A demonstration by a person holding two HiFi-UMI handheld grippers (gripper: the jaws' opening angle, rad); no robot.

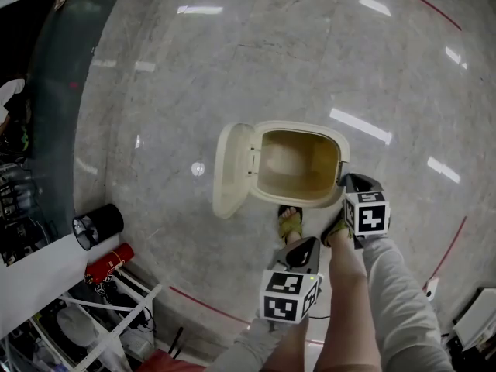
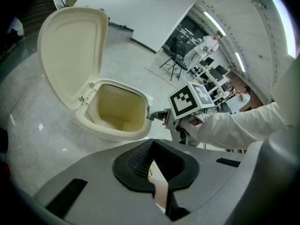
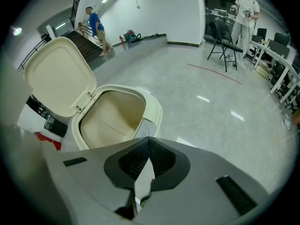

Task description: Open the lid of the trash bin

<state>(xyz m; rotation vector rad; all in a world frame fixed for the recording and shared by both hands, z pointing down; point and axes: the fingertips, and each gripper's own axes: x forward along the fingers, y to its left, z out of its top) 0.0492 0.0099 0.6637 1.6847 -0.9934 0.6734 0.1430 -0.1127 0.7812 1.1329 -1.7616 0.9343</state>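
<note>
The trash bin stands on the pale marble floor at the centre of the head view. Its lid is swung fully open to the left, and the cream interior is bare. The right gripper sits at the bin's right rim, its tip just at the rim's edge, with its jaws pressed together on nothing. The left gripper hangs lower in the frame, apart from the bin, its jaws likewise closed and empty. A sandalled foot rests just below the bin.
</note>
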